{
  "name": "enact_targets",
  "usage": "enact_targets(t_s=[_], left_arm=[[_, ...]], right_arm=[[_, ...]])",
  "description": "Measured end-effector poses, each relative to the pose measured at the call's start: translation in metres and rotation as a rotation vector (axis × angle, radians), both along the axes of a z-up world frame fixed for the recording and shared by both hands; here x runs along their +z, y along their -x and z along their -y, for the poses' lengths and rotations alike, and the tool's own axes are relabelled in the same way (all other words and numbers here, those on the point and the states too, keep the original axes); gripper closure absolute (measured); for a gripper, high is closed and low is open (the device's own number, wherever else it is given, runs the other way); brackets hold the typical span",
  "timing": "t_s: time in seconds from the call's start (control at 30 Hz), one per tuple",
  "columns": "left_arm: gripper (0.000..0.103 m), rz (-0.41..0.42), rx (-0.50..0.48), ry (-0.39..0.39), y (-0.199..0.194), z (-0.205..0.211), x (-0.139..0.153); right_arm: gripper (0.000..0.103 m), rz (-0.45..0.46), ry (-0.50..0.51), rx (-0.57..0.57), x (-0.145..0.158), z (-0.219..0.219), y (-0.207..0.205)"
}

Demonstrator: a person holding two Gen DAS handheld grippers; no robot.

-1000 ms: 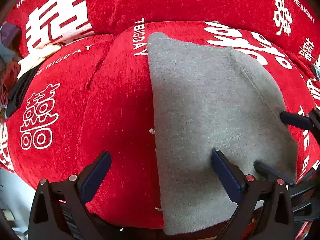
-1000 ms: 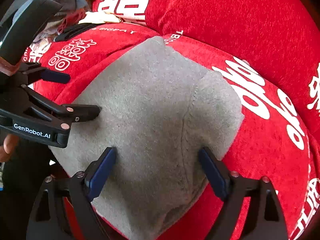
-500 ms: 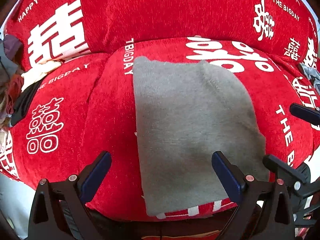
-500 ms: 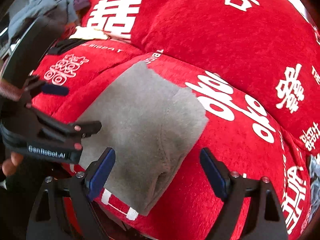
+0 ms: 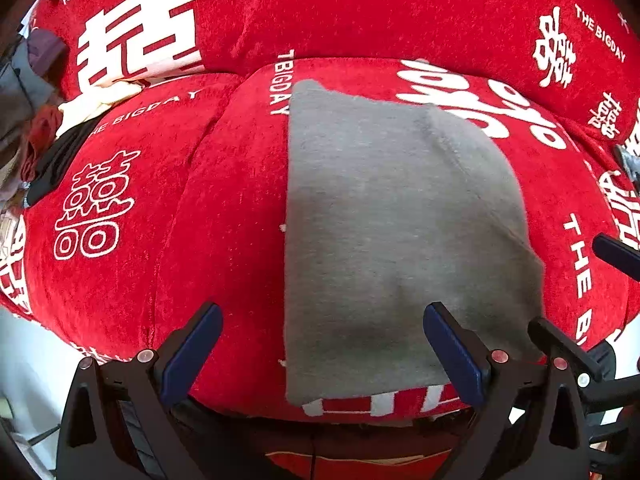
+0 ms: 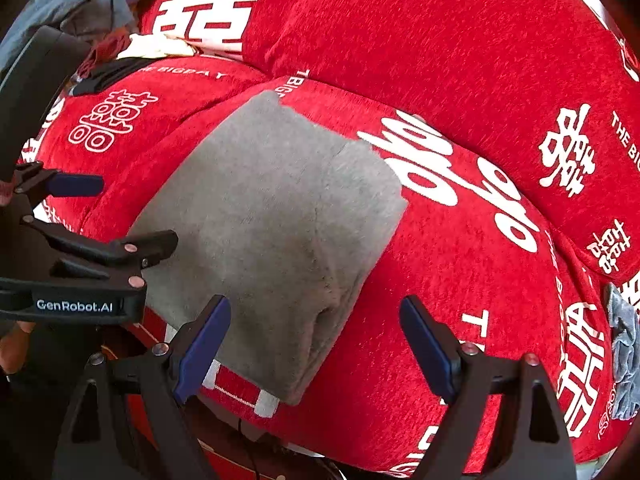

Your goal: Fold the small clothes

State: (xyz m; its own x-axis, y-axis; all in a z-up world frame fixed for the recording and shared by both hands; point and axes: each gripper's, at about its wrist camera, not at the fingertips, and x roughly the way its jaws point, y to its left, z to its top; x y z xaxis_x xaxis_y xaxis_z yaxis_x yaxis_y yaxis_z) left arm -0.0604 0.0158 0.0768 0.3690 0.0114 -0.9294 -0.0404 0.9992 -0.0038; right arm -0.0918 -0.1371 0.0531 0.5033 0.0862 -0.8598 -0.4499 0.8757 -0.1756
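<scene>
Two claws hang above a red sofa seat cushion (image 5: pixel 224 208) printed with white characters and lettering, and both stand wide open with nothing between their blue pads. Beneath them a folded grey garment (image 5: pixel 384 240) lies flat on the cushion, its near edge just short of the cushion's front rim.

From the left claw (image 5: pixel 322 354), the garment fills the span from 12 to 4 o'clock; its straight left edge runs from 12 toward 6 o'clock, and bare red cushion lies open from 7 to 11 o'clock. From the right claw (image 6: pixel 314 346), the garment sits from 9 to 12 o'clock, its thick folded corner close to the claw's left pad, and bare cushion spreads from 12 to 4 o'clock.

Along the top of both views stands the sofa backrest (image 6: pixel 400 32). A heap of loose clothes (image 6: pixel 92 8) sits at 10 o'clock, well apart from the garment. Another crumpled grey-blue cloth (image 6: pixel 624 344) lies at 3 o'clock at the right view's edge.
</scene>
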Motion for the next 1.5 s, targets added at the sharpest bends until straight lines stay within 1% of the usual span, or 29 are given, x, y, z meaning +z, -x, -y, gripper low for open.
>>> enact_targets(t_s=[0.13,0.23,0.5,0.83,1.3,1.5], left_arm=[[0.002,0.018,-0.007,0.014,0.0,-0.004,0.002],[0.002,0.019,-0.009,0.011,-0.003,-0.004,0.003],[0.002,0.013,-0.011,0.003,-0.008,-0.002,-0.001],[0.002,0.0,-0.007,0.012,-0.012,-0.003,-0.004],[0.002,0.005,-0.011,0.018,-0.014,-0.006,-0.002],[0.002,0.007,-0.012,0.037,-0.014,-0.008,-0.002]], right_arm=[[0.015,-0.019,0.001,-0.004,-0.002,-0.003,-0.005],[0.015,-0.023,0.011,-0.004,-0.003,-0.005,-0.008],[0.014,-0.026,0.015,-0.012,-0.003,-0.003,-0.016],[0.014,-0.028,0.011,-0.025,-0.002,0.0,-0.024],[0.014,-0.02,0.033,-0.015,0.001,-0.006,-0.025],[0.014,-0.024,0.05,-0.011,0.0,-0.01,-0.025]])
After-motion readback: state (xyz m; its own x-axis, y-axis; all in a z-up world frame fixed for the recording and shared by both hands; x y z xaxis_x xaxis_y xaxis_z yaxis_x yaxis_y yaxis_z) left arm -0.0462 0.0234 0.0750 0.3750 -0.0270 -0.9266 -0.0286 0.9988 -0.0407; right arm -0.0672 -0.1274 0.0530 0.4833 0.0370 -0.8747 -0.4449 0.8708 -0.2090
